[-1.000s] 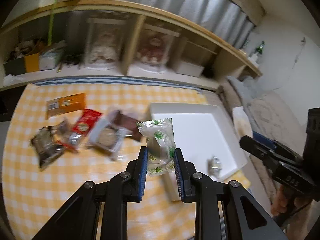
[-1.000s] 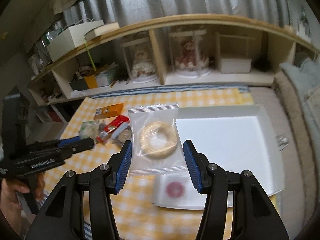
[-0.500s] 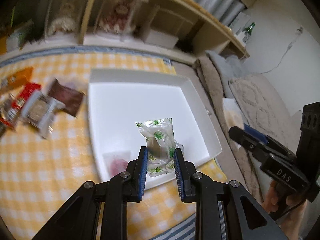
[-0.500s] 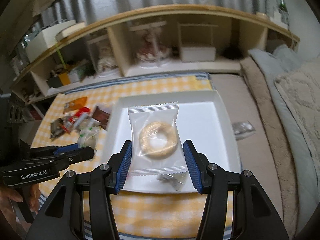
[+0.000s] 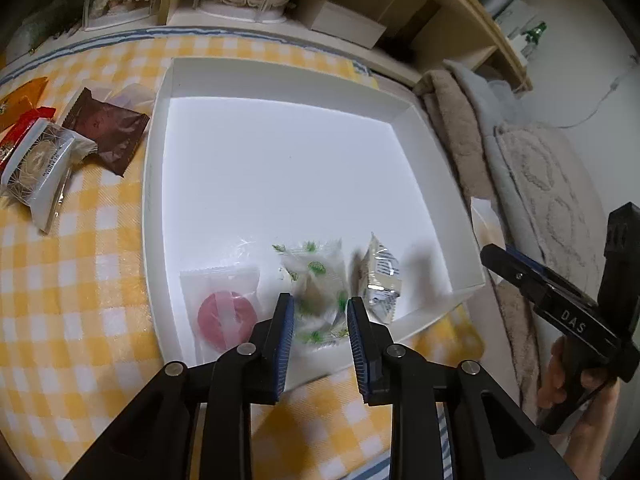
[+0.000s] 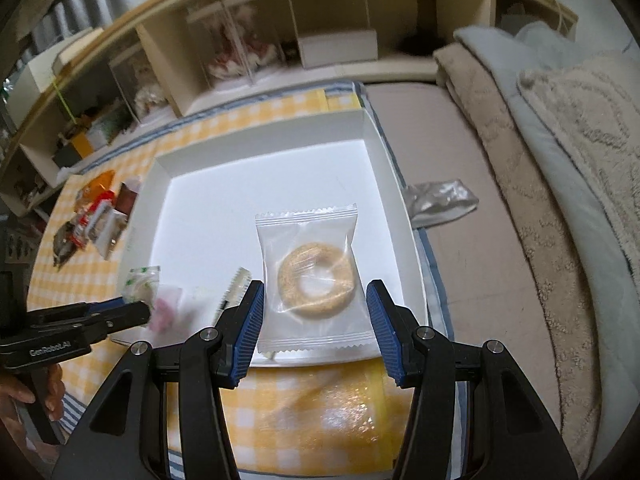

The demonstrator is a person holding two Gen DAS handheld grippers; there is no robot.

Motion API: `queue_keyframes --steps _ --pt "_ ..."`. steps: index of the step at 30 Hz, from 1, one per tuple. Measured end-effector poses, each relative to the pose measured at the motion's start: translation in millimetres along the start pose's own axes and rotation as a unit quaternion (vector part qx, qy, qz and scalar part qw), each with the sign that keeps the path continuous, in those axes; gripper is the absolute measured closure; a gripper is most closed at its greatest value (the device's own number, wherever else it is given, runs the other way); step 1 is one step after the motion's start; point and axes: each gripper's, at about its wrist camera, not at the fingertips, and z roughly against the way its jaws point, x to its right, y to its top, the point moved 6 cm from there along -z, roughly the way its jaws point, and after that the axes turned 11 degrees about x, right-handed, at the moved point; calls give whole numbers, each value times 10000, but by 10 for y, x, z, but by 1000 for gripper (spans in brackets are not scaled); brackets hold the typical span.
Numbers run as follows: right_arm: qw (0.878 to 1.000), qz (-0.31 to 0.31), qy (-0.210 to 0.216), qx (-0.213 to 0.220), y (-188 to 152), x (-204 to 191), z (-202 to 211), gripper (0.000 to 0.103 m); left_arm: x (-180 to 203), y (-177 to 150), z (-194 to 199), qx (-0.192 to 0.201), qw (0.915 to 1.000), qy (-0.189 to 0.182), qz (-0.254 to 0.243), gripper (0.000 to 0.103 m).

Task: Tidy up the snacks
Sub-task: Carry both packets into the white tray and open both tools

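Observation:
A white square tray lies on a yellow checked cloth. My left gripper hangs low over the tray's near edge, shut on a clear packet with green leaf print, which looks blurred. A pink round sweet in a clear packet lies in the tray just left of it, and a small white packet lies just right. My right gripper is over the tray's near right corner, shut on a clear packet with a ring biscuit. The left gripper also shows at the lower left there.
Several loose snacks lie on the cloth left of the tray, among them a brown packet and a white cake packet. A silver wrapper lies on the mat right of the tray. A shelf lines the back; folded blankets fill the right.
Both grippers have travelled right and down from the loose snack pile to just above the tray's near edge. Each still carries its packet.

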Motion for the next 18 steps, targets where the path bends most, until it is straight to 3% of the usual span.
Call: queue_keyframes --steps 2,4,8,9,11,13,16,18 --pt "10000 -14 -23 -58 -23 39 -73 50 -2 -22 -38 -19 10000 23 -9 67" --pt "10000 -29 -45 -77 -25 81 -131 49 -26 -54 -35 -3 10000 77 17 51" --pt "9999 -41 -38 -93 -22 131 -219 46 -58 -82 -54 30 9998 174 31 35" --pt "9999 -38 -36 -102 -21 145 -240 46 -71 -90 -48 35 9998 200 35 27" --pt "9999 -33 -49 -139 -21 162 -267 38 -72 -101 -25 41 9997 256 38 16" --pt "9999 -51 -86 -139 -28 183 -261 18 -93 -108 22 65 9994 327 2 7" --pt "9999 53 -53 -144 -64 175 -207 2 -75 -111 81 110 9990 417 -111 0" --pt "9998 138 -85 -144 -94 170 -169 0 -69 -134 123 104 9988 450 -174 0"
